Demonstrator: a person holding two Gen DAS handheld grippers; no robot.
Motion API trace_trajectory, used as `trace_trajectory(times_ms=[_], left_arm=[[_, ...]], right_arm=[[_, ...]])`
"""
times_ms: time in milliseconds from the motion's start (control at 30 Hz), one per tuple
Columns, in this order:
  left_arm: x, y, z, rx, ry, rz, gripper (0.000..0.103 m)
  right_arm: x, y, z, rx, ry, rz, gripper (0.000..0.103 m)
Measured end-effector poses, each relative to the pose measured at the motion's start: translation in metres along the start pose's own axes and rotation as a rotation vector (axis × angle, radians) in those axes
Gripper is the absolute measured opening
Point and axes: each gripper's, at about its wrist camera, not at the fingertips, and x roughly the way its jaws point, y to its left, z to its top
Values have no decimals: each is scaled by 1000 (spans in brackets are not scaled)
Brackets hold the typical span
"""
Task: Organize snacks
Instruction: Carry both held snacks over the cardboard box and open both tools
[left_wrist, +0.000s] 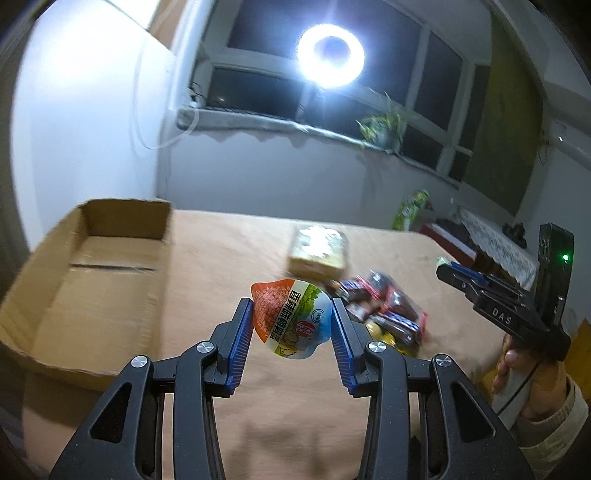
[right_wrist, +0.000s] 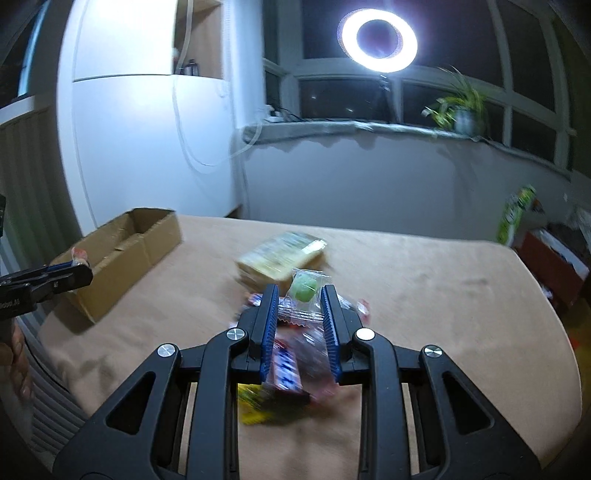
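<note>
In the left wrist view the left gripper (left_wrist: 291, 321) has its jaws clamped on a sealed snack cup (left_wrist: 290, 322) above the counter (left_wrist: 229, 251) near the cardboard box (left_wrist: 88, 280) at its far left corner, while in the right wrist view the right gripper (right_wrist: 300, 295) has its jaws closed on a clear-wrapped green candy (right_wrist: 304, 288) over the snack pile (right_wrist: 291, 354) mid-counter.

I am in a lived-in room of a home at night, as shown by the dark window (right_wrist: 332, 99) with a potted plant (right_wrist: 458, 107) on its sill, a white cupboard (right_wrist: 147, 140), a ring light (right_wrist: 378, 40) and a bed-like surface under a tan blanket (right_wrist: 424, 280).
</note>
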Motion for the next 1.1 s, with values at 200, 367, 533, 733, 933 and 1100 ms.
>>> trace_trajectory(times_ms=[200,367,533,733,933,1100], left_arm=[[-18,30,6,-39,-47,41,39],[-30,64,8,-83,-77,95,39],[-35,104,7,-140,-81,161,39],[-34,141,3,-186,-67,222,39],[-28,163,-5,-231,-42,246,41],[-36,166,-7,-250,-58,284,66]], right_arm=[[16,49,23,-65,-4,59,24],[37,99,36,-129,4,135,24],[58,155,45,-198,15,237,24],[86,226,46,-279,36,368,25],[115,275,39,-354,86,437,25],[119,272,30,-364,82,404,63]])
